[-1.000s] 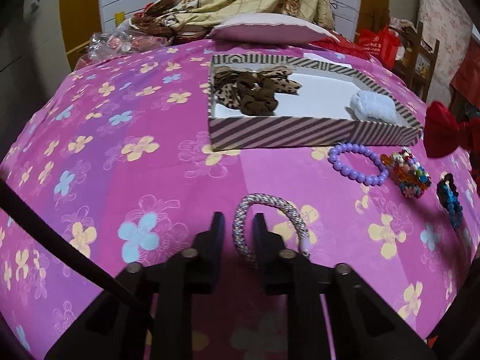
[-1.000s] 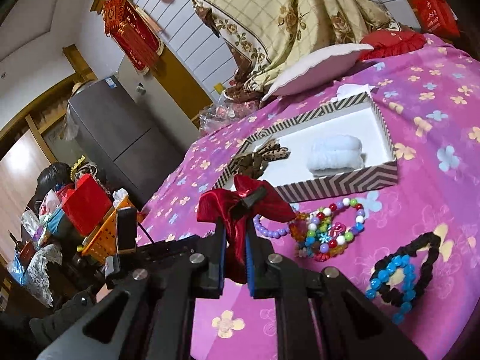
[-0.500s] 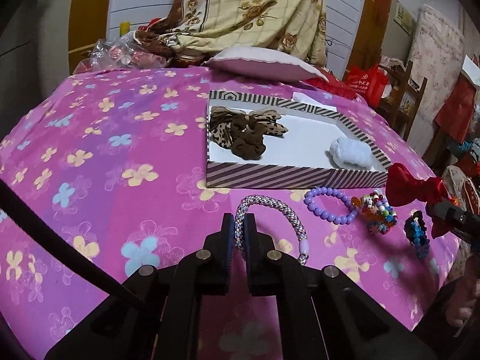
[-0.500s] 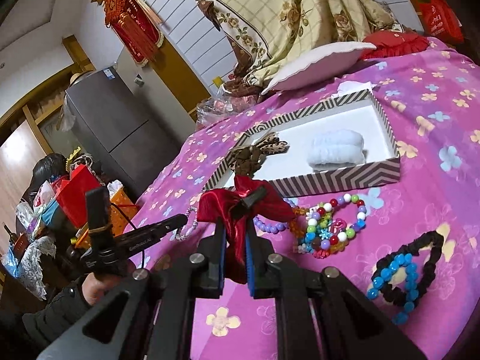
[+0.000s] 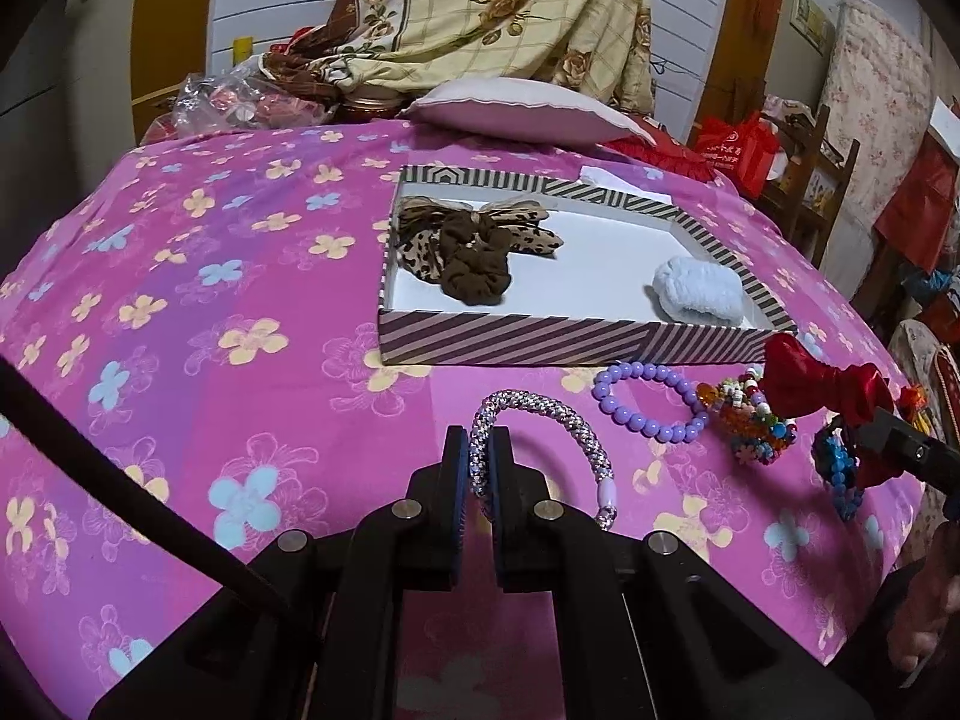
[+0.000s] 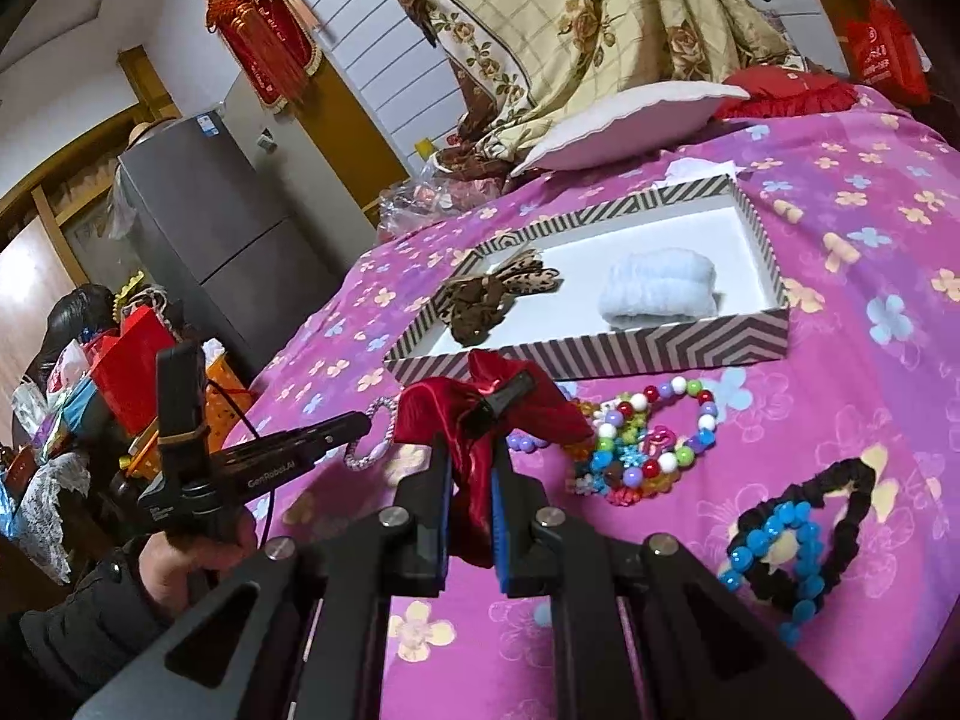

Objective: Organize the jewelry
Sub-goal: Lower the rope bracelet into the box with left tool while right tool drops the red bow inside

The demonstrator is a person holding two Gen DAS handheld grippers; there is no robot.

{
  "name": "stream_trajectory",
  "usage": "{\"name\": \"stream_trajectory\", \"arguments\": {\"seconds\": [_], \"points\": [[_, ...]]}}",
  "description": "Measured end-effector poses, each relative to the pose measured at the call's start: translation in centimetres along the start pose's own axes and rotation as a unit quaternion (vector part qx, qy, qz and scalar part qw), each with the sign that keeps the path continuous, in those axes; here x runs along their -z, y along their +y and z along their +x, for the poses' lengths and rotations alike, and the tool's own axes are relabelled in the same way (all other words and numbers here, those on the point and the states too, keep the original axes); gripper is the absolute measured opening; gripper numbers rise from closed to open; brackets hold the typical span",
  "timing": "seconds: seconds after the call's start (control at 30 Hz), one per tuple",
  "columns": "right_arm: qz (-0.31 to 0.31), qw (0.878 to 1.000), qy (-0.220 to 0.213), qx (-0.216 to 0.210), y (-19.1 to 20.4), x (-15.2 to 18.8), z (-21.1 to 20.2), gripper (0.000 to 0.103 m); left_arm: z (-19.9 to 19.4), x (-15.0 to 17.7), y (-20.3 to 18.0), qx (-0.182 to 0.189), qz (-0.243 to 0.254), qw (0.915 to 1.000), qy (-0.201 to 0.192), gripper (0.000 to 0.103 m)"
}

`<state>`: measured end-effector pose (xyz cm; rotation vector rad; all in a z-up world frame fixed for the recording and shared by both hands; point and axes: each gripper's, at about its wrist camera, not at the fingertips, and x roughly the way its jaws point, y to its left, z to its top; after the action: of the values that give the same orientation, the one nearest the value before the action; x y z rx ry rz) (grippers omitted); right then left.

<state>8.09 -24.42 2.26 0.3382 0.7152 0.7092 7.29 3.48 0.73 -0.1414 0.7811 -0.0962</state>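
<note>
Striped box [image 5: 516,345], far half of the bed: held the leopard scrunchie [image 5: 474,249] and pale blue scrunchie [image 5: 699,294]; judged partly filled. Outstanding, on the bedspread along the box's near wall: purple bead bracelet [image 5: 651,399], multicoloured bracelet [image 6: 648,450], black-and-blue bracelet [image 6: 792,540]. Left gripper [image 5: 478,468] was clamped on the silver rope bracelet [image 5: 540,414]; right gripper [image 6: 471,480] was clamped on the red bow [image 6: 486,408].

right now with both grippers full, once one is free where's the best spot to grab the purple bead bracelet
Grip the near arc of the purple bead bracelet, coming straight down from above with one finger inside the loop and one outside. It lies flat on the pink bedspread as an open ring. Its right side touches the multicolored bead pile, and the striped box sits close behind, so the near-left arc looks clearest.
</note>
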Motion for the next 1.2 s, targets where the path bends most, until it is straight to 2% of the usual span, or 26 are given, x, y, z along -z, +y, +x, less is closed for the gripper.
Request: {"name": "stream_trajectory", "arguments": {"seconds": [0.27, 0.57, 0.8, 0.9, 1.0, 1.2], "points": [[-0.012, 1.0, 0.0, 0.007, 0.2, -0.8, 0.3, 0.011, -0.1, -0.2, 0.4, -0.006, -0.008, 1.0, -0.001, 0.018], [-0.033, 0.999, -0.027, 0.019, -0.3, -4.4, 0.0, 0.011, -0.3, -0.5, 0.0, 0.003, -0.013, 0.9999, -0.004, 0.018], [-0.033, 0.997, -0.047, 0.041, -1.8, -8.8, 1.7, 0.011, -1.8, -5.0, -1.0, 0.021, -0.016, 0.9982, -0.054, 0.018], [-0.029, 0.997, -0.048, 0.059, -2.9, -10.7, 3.2, 0.011, -0.1, -7.5, -1.6, 0.024, -0.01, 0.9982, -0.053, 0.018], [-0.013, 0.996, -0.049, 0.076, -4.6, -12.3, 4.8, 0.011, 2.8, -9.4, -2.6, 0.032, 0.0, 0.9988, -0.036, 0.018], [0.025, 0.992, -0.01, 0.123, -8.6, -14.0, 8.1, 0.011, 9.1, -10.3, -4.9, 0.053, 0.013, 0.9985, 0.008, 0.018]]}}
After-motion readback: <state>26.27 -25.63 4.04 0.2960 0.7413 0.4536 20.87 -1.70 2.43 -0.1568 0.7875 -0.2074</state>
